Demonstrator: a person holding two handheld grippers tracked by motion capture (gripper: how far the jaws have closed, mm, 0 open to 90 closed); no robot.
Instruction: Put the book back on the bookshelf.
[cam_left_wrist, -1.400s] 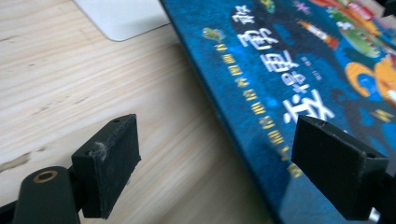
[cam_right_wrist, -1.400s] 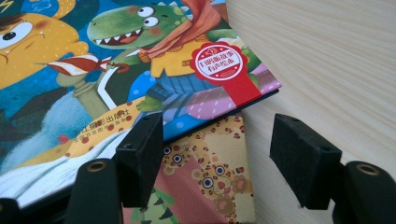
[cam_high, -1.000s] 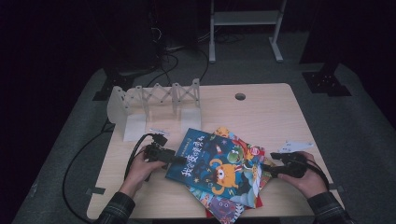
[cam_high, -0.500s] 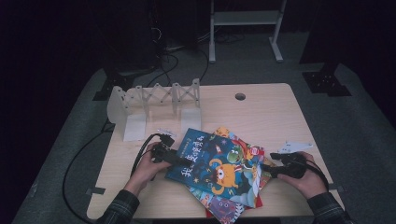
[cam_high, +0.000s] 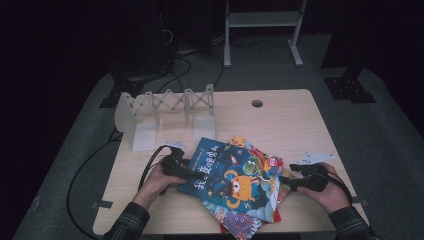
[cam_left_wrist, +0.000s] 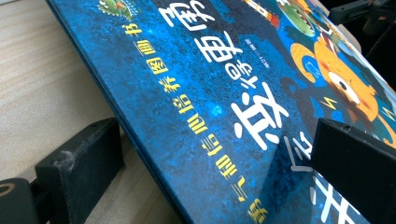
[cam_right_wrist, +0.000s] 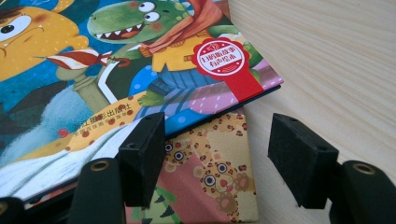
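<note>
A blue picture book (cam_high: 227, 180) with an orange character tops a loose pile of picture books at the table's front. My left gripper (cam_high: 183, 168) is at its left edge. In the left gripper view the blue book (cam_left_wrist: 210, 93) slants between my left gripper's (cam_left_wrist: 217, 140) jaws. They have just been opening and stand wide, one under the edge and one over the cover. My right gripper (cam_high: 291, 183) is open at the pile's right corner. In the right gripper view the crocodile book (cam_right_wrist: 154, 60) lies over a leopard-print book (cam_right_wrist: 210, 177), with my right gripper (cam_right_wrist: 222, 135) astride that corner.
A white zigzag book rack (cam_high: 165, 107) stands at the back left of the wooden table (cam_high: 290, 125), which has a cable hole (cam_high: 257, 103). A white paper piece (cam_high: 312, 157) lies beside the right hand. A black cable (cam_high: 80, 180) trails off the left side.
The left hand has edged slightly toward the blue book's edge. The right hand and the pile have stayed put.
</note>
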